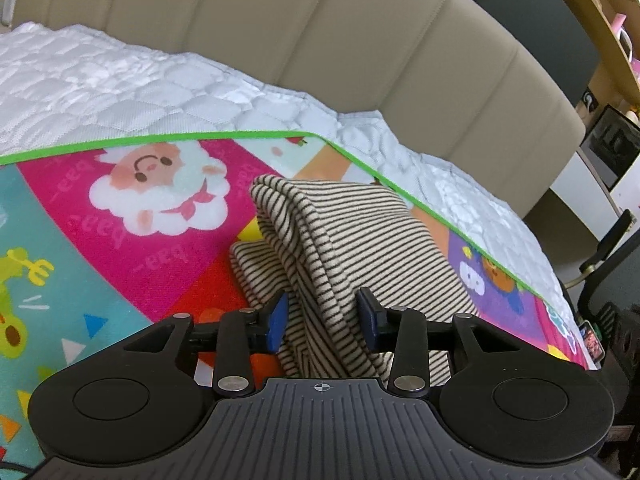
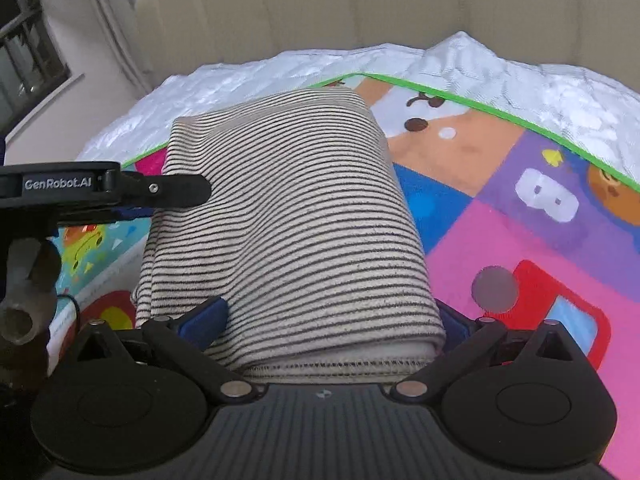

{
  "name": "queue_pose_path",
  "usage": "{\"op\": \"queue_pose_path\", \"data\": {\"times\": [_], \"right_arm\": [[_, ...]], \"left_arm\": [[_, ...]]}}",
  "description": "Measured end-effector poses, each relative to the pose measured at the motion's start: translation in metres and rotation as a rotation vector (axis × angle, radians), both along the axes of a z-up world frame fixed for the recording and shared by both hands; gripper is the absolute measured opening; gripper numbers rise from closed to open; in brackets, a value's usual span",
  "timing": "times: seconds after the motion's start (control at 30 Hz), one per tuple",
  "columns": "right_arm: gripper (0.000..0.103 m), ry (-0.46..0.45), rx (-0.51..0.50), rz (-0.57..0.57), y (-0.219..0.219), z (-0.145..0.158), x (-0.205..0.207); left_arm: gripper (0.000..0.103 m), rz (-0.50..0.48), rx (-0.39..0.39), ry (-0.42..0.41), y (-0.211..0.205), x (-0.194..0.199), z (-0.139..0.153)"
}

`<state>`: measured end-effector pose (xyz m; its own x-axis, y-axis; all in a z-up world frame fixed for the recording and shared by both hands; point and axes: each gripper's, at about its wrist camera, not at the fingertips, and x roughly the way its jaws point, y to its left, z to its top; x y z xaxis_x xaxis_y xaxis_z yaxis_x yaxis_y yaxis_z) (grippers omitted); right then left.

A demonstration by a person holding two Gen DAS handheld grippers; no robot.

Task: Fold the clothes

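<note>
Striped garment (image 1: pixel 344 232) on the play mat (image 1: pixel 120 248), in the mat's far corner, just inside its green border (image 1: pixel 160 140); folded into several layers, with a lower layer flat on the mat and an upper part rising off it in a ridge

Left gripper (image 1: pixel 324 318) at the mat's near side, narrowed onto that ridge: bunched cloth between the blue pads, touching both, so judged gripped

Right gripper (image 2: pixel 328 322) also over the mat, fingers spread wide, with the thick folded end of the garment filling the whole gap and meeting a pad on each side; cannot tell whether squeezed or merely straddled

Fits either a fold under way or a finished bundle being shifted or squared on the mat; cannot say which from the cloth alone

Risks from here:
- Slipping of layers against each other if pulled unevenly by the two tools, leaving a skewed stack
- Loss of the inner layers if held only by the outer ones, so that the ridge sags open
- Dragging of the flat lower layer across the mat, or rucking of the mat itself towards the white quilt (image 1: pixel 80 80) beyond the border
- Spilling past the mat's corner onto the quilt if carried further that way
- Springing open of the thick fold on release, given the soft, bulky knit
</note>
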<state>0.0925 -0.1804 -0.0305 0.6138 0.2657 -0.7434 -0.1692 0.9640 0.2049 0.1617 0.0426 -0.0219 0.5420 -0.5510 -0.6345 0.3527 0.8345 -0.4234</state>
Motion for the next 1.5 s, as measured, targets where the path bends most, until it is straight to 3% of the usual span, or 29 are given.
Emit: {"op": "queue_pose_path", "data": {"times": [0.07,0.2,0.3,0.4,0.53,0.6,0.67,0.7,0.77,0.83,0.93,1.1,1.33,1.5], "right_arm": [[0.103,0.025,0.023,0.014,-0.004,0.001,0.003],[0.103,-0.109,-0.06,0.115,-0.011,0.036,0.0],[0.102,-0.149,-0.045,0.115,-0.019,0.06,0.021],[0.092,-0.11,-0.01,0.099,-0.019,0.064,0.058],[0.092,-0.018,0.015,0.082,-0.01,0.039,0.101],[0.099,0.045,0.071,0.055,-0.009,0.023,0.12],[0.099,0.131,0.171,0.038,-0.012,0.008,0.136],[0.09,0.152,0.209,0.045,-0.012,0.005,0.139],[0.082,0.12,0.213,0.104,-0.008,0.013,0.136],[0.068,0.04,0.196,0.174,-0.006,0.026,0.125],[0.067,0.012,0.226,0.158,-0.014,0.03,0.116],[0.079,0.07,0.189,0.023,-0.026,0.004,0.121],[0.088,0.072,0.163,0.048,-0.035,0.021,0.071],[0.094,0.152,0.22,0.036,-0.044,-0.001,0.034]], "left_arm": [[0.043,0.003,-0.003,0.004,0.001,0.0,0.0],[0.043,0.001,-0.003,0.008,0.002,0.0,-0.001],[0.043,0.0,-0.008,0.013,0.002,0.001,-0.001],[0.044,-0.001,-0.013,0.019,0.003,0.001,-0.002],[0.044,-0.006,-0.018,0.023,0.003,0.001,-0.003],[0.044,-0.007,-0.016,0.026,0.004,0.002,-0.005],[0.045,-0.007,-0.011,0.03,0.005,0.002,-0.007],[0.045,-0.005,-0.009,0.032,0.006,0.003,-0.008],[0.046,0.0,-0.01,0.037,0.008,0.004,-0.01],[0.047,0.002,-0.017,0.044,0.01,0.005,-0.011],[0.051,0.005,-0.022,0.05,0.012,0.007,-0.012],[0.058,-0.008,-0.035,0.053,0.01,0.008,-0.015],[0.074,0.019,-0.03,0.067,0.014,0.01,-0.017],[0.082,0.038,-0.022,0.086,0.015,0.011,-0.019]]}}
